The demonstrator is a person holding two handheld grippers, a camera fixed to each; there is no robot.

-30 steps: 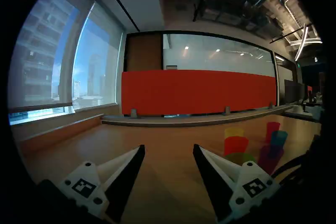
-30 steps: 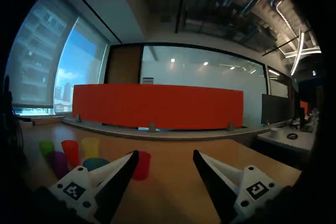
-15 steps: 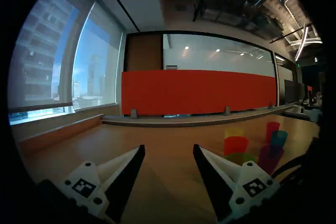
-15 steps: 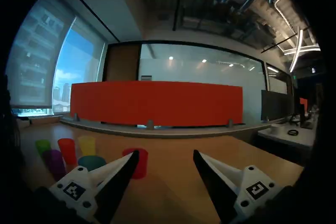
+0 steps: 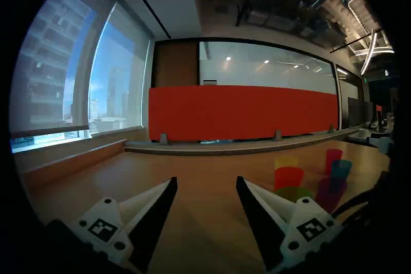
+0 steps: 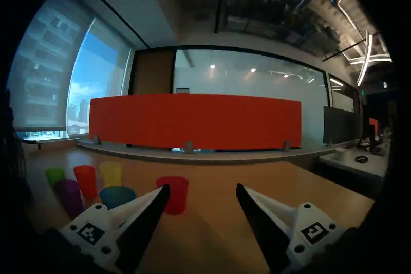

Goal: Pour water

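Hovering over wooden table (image 5: 128, 171): left gripper (image 5: 205, 178) and right gripper (image 6: 202, 185), both spread wide, empty. Red cup (image 6: 173, 194) stands near right gripper.

Six translucent plastic cups, all upright on the wooden table (image 6: 205, 233). Right gripper view: green cup (image 6: 55, 175), purple cup (image 6: 69, 196), orange cup (image 6: 85, 180), yellow cup (image 6: 110, 173) and teal cup (image 6: 117, 196) are clustered closely at left. The red cup (image 6: 172, 195) stands alone, near their right. Contents not discernible.
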